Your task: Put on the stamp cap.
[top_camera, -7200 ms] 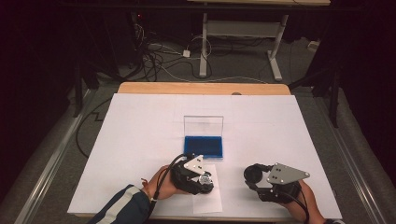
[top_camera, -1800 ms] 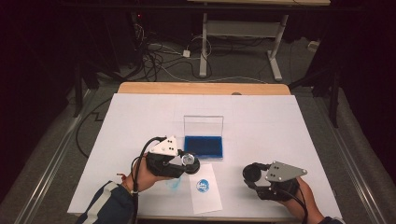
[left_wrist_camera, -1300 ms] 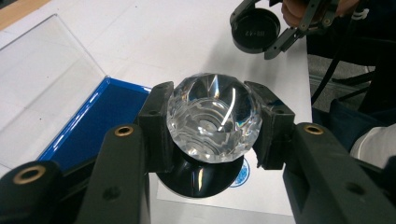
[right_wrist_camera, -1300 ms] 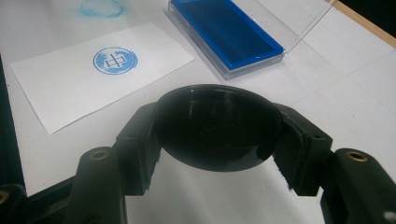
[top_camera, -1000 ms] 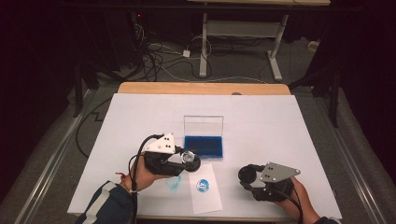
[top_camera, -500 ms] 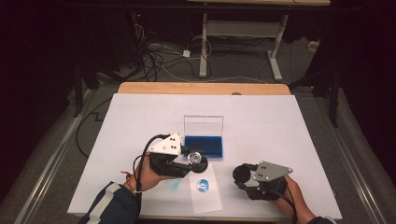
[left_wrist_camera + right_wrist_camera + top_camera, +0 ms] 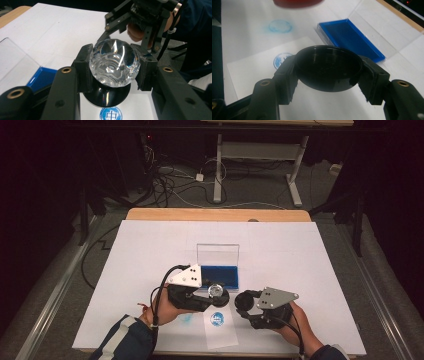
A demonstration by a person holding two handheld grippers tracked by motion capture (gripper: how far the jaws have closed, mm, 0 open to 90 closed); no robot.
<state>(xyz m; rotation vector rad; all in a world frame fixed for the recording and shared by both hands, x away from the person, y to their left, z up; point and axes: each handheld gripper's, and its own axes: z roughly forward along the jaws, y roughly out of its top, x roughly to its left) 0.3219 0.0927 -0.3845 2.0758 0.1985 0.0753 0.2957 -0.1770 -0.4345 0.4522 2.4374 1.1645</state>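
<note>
Gripping a faceted clear stamp (image 7: pixel 113 63) by its crystal-like handle, the left gripper (image 7: pixel 212 295) has both jaws pressed on opposite sides of it, with the dark round base below. In the high view it hangs over the white table (image 7: pixel 150 250), towards the near edge, just above a slip of paper (image 7: pixel 220 332) that bears a round blue print (image 7: pixel 216 318). The right gripper (image 7: pixel 247 302), just beside it, is closed around a shallow black cap (image 7: pixel 328 67), its pads on the rim at either side.

The stamp looks hard, stiff and smooth; I judge it to be light but slippery on the polished facets, so the grip belongs across its widest part, as it now sits, and firm. It may chip if dropped. The cap appears thin and rigid; holding it by the rim seems right, though too much squeeze could pop it out.

Behind them, nearer the table's middle, the blue ink pad (image 7: pixel 223 276) lies open with its clear lid (image 7: pixel 217 254) standing up. A faint blue smear (image 7: pixel 280 26) marks the table beside the paper.
</note>
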